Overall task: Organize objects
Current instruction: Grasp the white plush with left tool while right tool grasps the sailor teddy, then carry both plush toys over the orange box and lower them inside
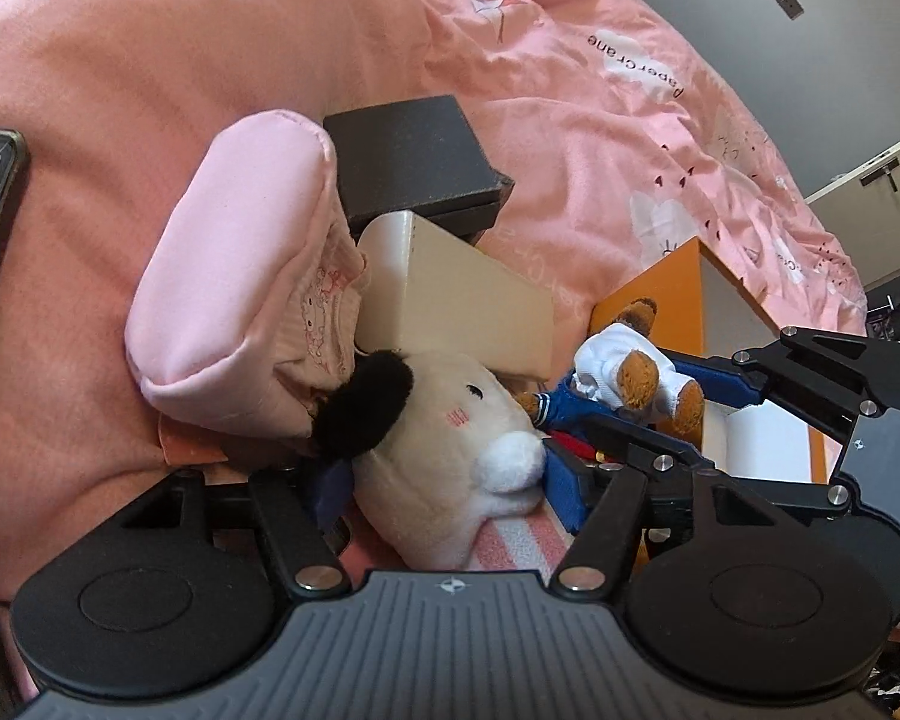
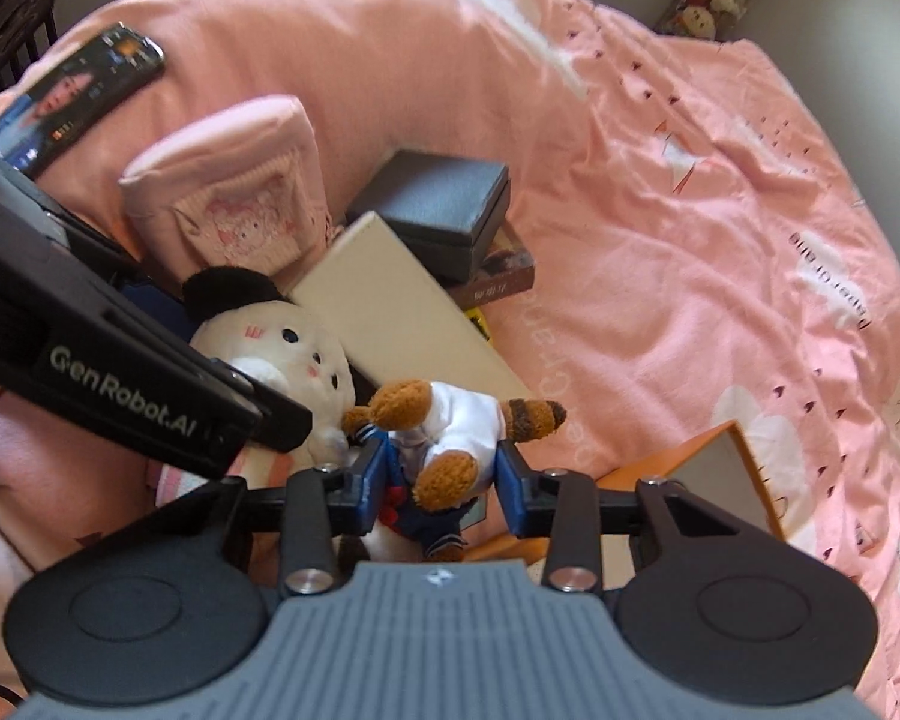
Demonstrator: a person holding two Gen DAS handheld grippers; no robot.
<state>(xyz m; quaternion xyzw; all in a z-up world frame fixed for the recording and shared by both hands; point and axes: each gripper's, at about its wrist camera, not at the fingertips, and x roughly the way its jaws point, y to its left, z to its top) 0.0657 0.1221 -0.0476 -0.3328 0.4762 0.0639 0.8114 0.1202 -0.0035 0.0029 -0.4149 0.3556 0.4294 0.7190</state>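
Note:
A cream plush toy [image 1: 450,450] with black ears lies between the fingers of my left gripper [image 1: 444,492], whose blue pads press its sides; it also shows in the right wrist view [image 2: 282,354]. My right gripper [image 2: 441,474] is shut on a small brown teddy bear [image 2: 444,432] in a white shirt and navy skirt, held just right of the plush; the bear also shows in the left wrist view [image 1: 624,378]. An orange box [image 2: 708,468] sits under and right of the bear.
A pink pouch [image 2: 240,198], a beige box [image 2: 390,312] and a dark grey box [image 2: 438,198] on a brown box crowd behind the toys on the pink bedding [image 2: 690,210]. A phone [image 2: 72,96] lies at far left.

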